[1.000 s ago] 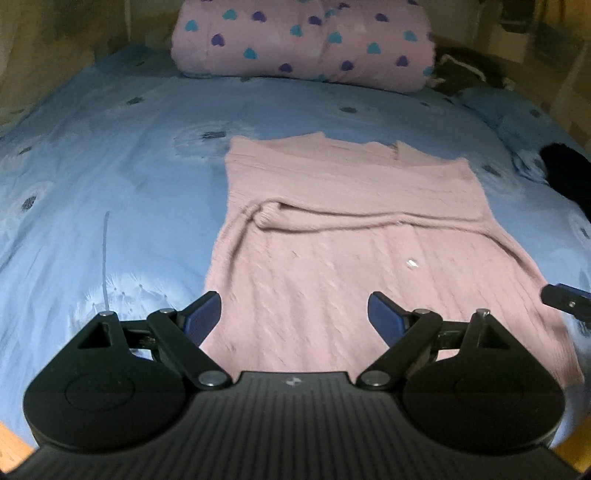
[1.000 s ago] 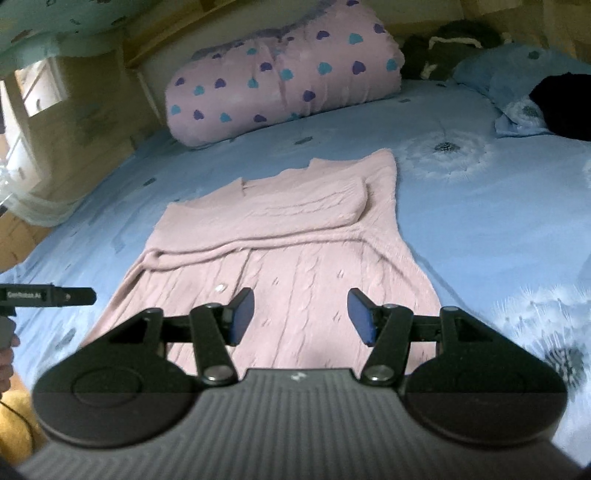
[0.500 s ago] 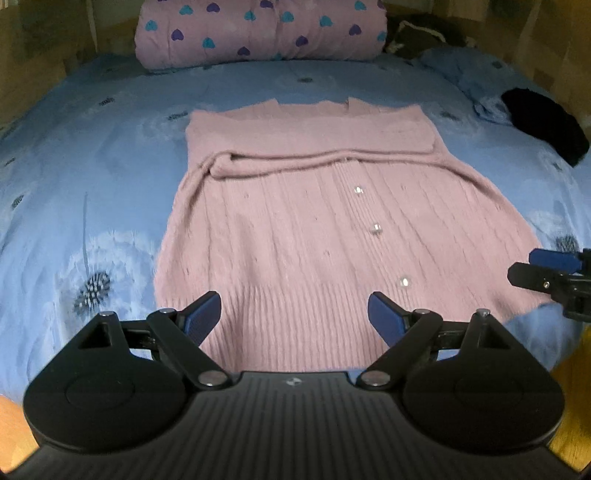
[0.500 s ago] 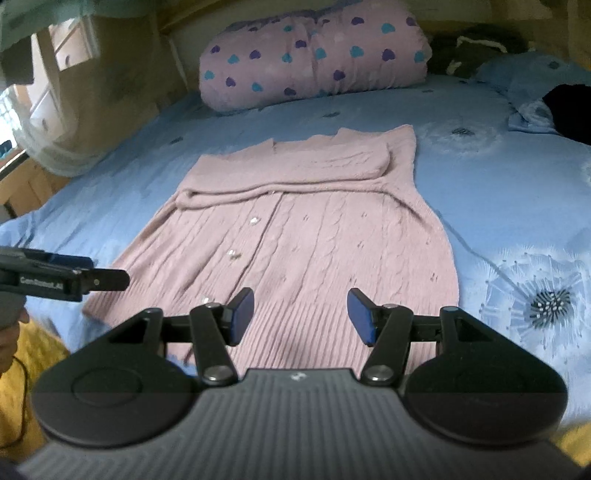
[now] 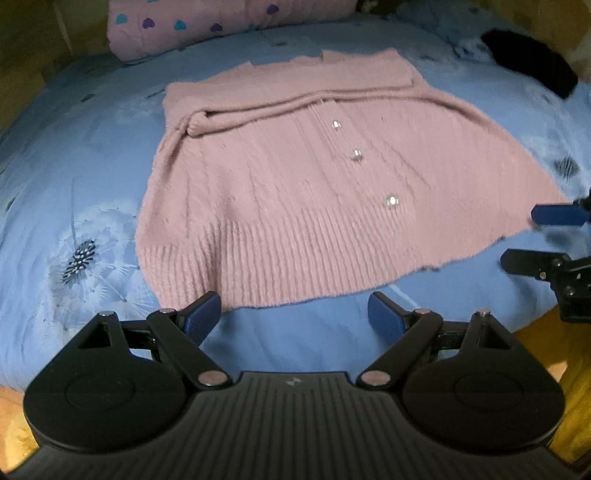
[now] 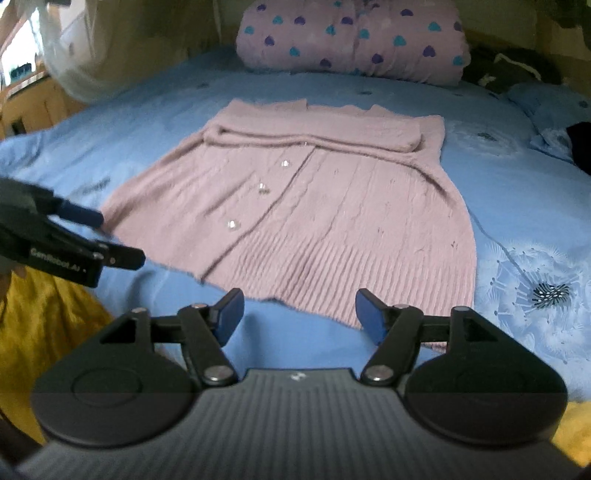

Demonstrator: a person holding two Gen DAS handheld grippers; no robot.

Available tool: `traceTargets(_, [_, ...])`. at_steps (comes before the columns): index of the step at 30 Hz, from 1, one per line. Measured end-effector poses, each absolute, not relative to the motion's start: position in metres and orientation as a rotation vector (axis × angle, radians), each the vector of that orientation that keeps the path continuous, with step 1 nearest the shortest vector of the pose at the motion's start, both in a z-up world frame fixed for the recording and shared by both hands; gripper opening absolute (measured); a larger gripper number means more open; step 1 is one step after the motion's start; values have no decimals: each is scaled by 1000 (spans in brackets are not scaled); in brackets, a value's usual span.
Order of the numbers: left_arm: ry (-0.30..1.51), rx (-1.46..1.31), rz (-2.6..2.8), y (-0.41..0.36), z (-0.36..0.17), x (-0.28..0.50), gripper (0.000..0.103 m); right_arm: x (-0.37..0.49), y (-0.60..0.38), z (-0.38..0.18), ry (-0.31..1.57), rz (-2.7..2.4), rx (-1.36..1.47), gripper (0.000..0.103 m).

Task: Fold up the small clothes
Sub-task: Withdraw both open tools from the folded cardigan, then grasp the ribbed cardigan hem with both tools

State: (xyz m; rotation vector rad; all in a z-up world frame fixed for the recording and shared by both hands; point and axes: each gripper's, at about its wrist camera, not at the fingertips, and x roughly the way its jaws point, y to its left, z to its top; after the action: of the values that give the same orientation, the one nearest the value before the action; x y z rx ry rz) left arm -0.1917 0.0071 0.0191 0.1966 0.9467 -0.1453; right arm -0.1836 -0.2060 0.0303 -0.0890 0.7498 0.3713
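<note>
A pink knit cardigan [image 5: 314,192] [image 6: 314,206] lies flat on the blue bed sheet [image 5: 74,184], buttons up. Both sleeves are folded across its chest and the ribbed hem faces me. My left gripper [image 5: 293,310] is open just short of the hem's left corner, with only sheet between its fingers. My right gripper [image 6: 299,306] hovers before the hem's right part. Its jaws are opening and nothing is between them. Each gripper shows in the other's view: the right gripper [image 5: 532,238] by the hem's right corner, the left gripper [image 6: 110,236] by the left corner.
A rolled pink quilt with hearts [image 5: 221,22] [image 6: 351,40] lies at the head of the bed. A black garment [image 5: 528,66] and a blue pillow [image 6: 546,110] sit at the far right. The bed's near edge runs just below the grippers, with yellow cloth [image 6: 44,325] beside it.
Both grippers have drawn back from over the cardigan to its hem near the bed's edge, and both have rolled. The right gripper's jaws stand a little wider.
</note>
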Motion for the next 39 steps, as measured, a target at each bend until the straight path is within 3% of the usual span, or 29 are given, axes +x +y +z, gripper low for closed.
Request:
traceTargets(20, [887, 234, -137, 0, 6, -169, 91, -157, -188, 12, 658, 313, -178, 69])
traceTargets(30, [798, 482, -171, -11, -1, -161, 92, -140, -186, 13, 636, 327, -200, 68])
traceTargets(39, [750, 470, -137, -6, -10, -147, 90, -148, -197, 5, 644, 316, -198, 67])
